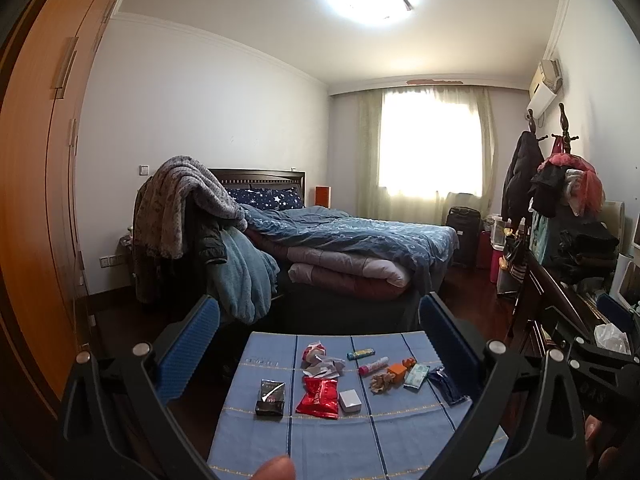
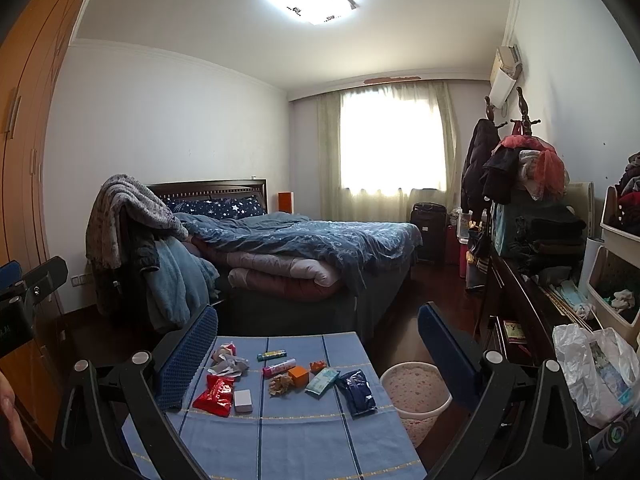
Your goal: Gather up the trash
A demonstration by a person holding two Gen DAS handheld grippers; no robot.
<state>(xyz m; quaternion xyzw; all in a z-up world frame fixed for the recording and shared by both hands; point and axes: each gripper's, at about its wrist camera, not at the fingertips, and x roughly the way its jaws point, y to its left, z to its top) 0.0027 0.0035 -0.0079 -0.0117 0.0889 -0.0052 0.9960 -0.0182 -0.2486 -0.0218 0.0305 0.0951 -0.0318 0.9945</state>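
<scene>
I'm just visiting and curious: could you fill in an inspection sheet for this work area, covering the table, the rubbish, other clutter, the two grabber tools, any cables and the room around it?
Surface: table under a blue striped cloth, flat, at the foot of the bed.
Job's things: red wrapper, crumpled paper, dark blue packet, black packet, all loose on the cloth; pink bin on the floor to the table's right.
Clutter: small white box, orange box, pink tube.
Grippers: left gripper and right gripper, jaws wide open, holding nothing.
Cables: nothing seen.
Surroundings: unmade bed, crowded dresser, white plastic bag.
</scene>
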